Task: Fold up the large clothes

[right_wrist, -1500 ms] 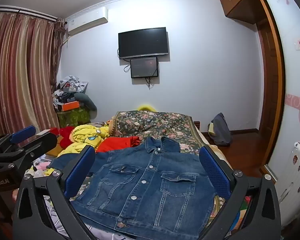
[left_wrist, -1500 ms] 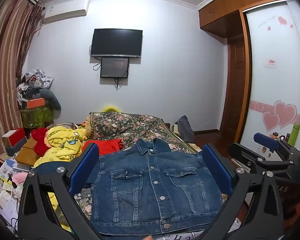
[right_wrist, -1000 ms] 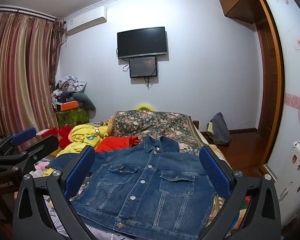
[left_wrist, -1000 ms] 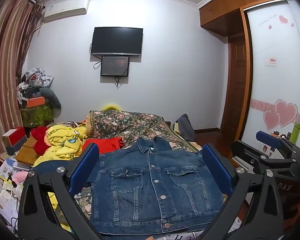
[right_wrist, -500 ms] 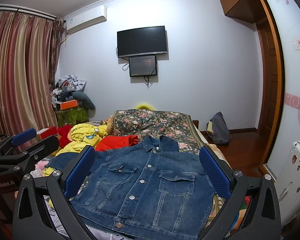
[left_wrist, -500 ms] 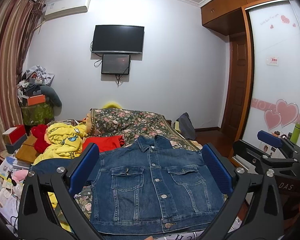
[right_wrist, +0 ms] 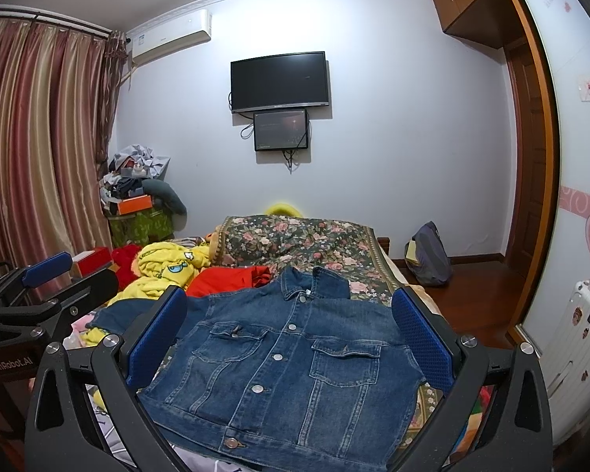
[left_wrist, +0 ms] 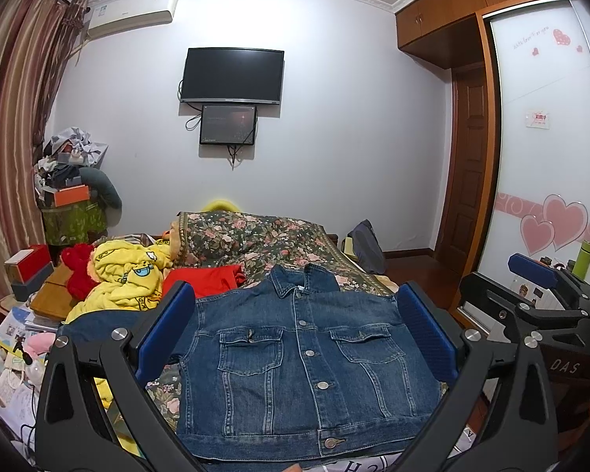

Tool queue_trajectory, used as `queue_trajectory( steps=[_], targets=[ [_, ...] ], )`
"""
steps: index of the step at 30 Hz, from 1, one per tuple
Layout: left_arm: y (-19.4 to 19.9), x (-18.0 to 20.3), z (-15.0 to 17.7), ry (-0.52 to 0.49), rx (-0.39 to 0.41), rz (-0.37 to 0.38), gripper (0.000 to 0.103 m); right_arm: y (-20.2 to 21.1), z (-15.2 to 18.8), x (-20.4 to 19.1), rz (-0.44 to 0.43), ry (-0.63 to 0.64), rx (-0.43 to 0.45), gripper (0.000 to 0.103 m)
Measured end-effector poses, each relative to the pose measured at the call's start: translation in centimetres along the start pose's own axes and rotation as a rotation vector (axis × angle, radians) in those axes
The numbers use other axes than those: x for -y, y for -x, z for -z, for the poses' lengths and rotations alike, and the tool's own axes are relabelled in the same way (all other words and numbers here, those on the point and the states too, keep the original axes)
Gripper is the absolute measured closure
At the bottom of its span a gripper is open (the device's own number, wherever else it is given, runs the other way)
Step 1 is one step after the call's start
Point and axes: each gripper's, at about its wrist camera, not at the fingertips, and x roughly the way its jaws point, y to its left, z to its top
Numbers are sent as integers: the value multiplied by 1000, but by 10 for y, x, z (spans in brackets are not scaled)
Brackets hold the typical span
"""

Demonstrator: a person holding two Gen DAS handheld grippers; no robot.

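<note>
From the left wrist view, the left gripper [left_wrist: 295, 330] is held level above the near end of the bed [left_wrist: 255, 236], its blue-padded fingers [left_wrist: 165, 330] spread wide and holding nothing. Between them lies the denim jacket [left_wrist: 303, 358], flat, buttoned, front up, collar pointing away toward the far wall. Beyond its left shoulder sit a red garment [left_wrist: 208, 279] and a yellow cartoon hoodie [left_wrist: 126, 275], just beside each other on the flowered bedspread. The right gripper [left_wrist: 531, 275] shows at the right edge, apart from the jacket; letters "DAS" are readable on the body below it. A television [left_wrist: 232, 74] hangs on the wall over a smaller screen [left_wrist: 228, 124]

From the right wrist view, the right gripper [right_wrist: 291, 334] also hovers over the jacket [right_wrist: 291, 369], fingers [right_wrist: 421, 342] wide apart and empty. The left gripper [right_wrist: 47, 271] sits at the left edge, marked "GenRobot.AI". A grey backpack [right_wrist: 428, 255] leans on the floor right of the bed, an air conditioner [right_wrist: 169, 35] is mounted high beside striped curtains [right_wrist: 39, 137]
</note>
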Motion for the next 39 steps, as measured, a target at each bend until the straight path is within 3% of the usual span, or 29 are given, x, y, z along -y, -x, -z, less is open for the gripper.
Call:
queue_trajectory(
  steps=[39],
  targets=[
    [-3, -3, 2, 12, -10, 0, 0, 0, 1, 0, 6, -3, -9, 0]
  ],
)
